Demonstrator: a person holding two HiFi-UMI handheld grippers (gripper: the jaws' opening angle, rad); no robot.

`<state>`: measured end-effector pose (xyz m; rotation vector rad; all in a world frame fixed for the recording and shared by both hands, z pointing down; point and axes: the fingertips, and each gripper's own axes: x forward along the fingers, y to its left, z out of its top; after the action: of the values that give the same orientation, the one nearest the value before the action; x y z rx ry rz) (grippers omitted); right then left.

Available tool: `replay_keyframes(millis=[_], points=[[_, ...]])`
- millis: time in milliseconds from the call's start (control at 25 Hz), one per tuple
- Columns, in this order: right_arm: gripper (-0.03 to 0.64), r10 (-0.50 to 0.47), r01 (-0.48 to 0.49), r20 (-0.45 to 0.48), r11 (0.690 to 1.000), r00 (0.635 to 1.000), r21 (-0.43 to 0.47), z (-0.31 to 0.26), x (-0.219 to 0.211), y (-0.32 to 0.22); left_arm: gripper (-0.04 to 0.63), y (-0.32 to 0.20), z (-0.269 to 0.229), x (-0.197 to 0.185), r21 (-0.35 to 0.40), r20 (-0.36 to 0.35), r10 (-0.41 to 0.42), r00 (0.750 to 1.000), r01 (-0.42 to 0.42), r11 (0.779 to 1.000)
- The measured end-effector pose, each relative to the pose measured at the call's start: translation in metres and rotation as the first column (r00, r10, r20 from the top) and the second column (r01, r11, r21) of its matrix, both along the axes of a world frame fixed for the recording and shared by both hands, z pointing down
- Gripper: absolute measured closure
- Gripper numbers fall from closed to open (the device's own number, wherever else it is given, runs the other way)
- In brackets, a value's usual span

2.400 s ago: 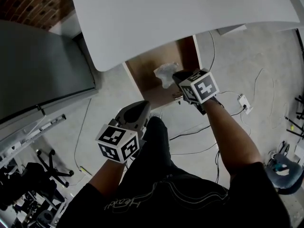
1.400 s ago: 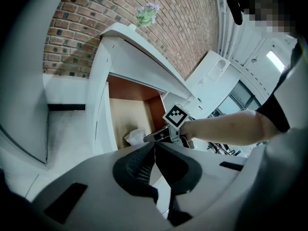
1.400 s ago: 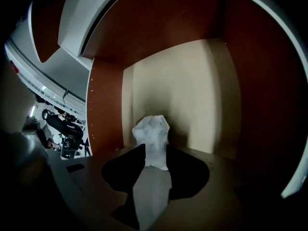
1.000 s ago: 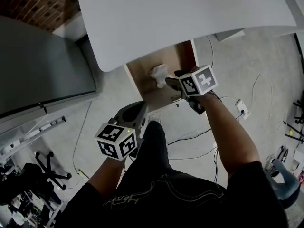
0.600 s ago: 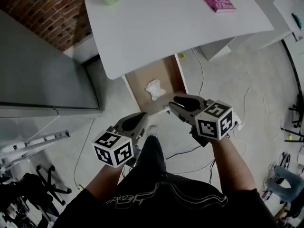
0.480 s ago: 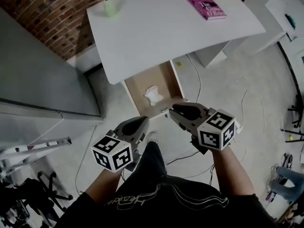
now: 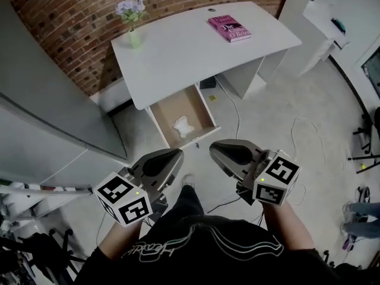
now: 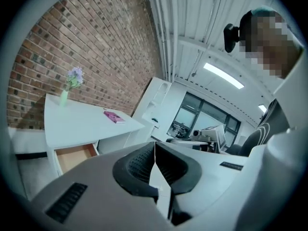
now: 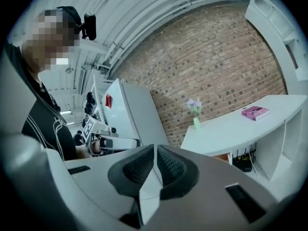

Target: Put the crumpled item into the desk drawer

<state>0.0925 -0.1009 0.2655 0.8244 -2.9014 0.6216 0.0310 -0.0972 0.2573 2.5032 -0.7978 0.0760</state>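
The crumpled white item [image 7: 182,125] lies inside the open desk drawer [image 7: 164,108], which juts out from under the white desk [image 7: 196,46]. Both grippers hang low near my body, well short of the drawer. My left gripper [image 7: 173,157] is shut, pads touching and empty in the left gripper view [image 8: 154,150]. My right gripper [image 7: 216,150] sits beside it, its jaws closing to meet with nothing between them [image 9: 155,153]. In the left gripper view only the drawer's [image 8: 74,156] front corner shows; the item is hidden there.
A pink book [image 7: 229,27] and a small vase of flowers [image 7: 134,34] stand on the desk. A grey cabinet [image 7: 47,111] flanks the desk's left. Cables [image 7: 297,126] trail over the floor at the right. A brick wall backs the desk.
The right gripper has pulled back out of the drawer, leaving the crumpled item inside, and its jaws have closed. The head view has risen and now takes in the whole desk.
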Motion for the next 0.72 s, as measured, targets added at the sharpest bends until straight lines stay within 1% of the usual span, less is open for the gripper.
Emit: replay_keyframes(millis=[120, 240, 320, 560, 720], points=[[0.566, 0.005, -0.006, 0.015, 0.999, 1.0, 0.039, -0.022, 0.005, 0.03, 0.572, 0.027, -0.026, 0.005, 0.044, -0.019, 0.009, 1.0, -0.008, 0.999], [0.566, 0.005, -0.009, 0.049, 0.998, 0.999, 0.067, -0.041, 0.007, 0.054, 0.572, 0.051, -0.046, 0.008, 0.092, -0.021, 0.021, 1.0, -0.019, 0.996], [0.568, 0.01, -0.015, 0.055, 0.996, 0.998, 0.088, -0.05, 0.008, 0.066, 0.572, 0.063, -0.056, 0.011, 0.114, -0.023, 0.029, 0.999, -0.026, 0.993], [0.568, 0.012, -0.018, 0.042, 0.991, 0.999, 0.134, -0.062, 0.015, 0.092, 0.572, 0.093, -0.072, 0.023, 0.167, -0.018, 0.049, 0.999, -0.045, 0.985], [0.569, 0.015, -0.02, 0.037, 0.991, 0.999, 0.131, -0.068, 0.013, 0.106, 0.572, 0.104, -0.076, 0.025, 0.189, -0.006, 0.053, 0.999, -0.051, 0.981]])
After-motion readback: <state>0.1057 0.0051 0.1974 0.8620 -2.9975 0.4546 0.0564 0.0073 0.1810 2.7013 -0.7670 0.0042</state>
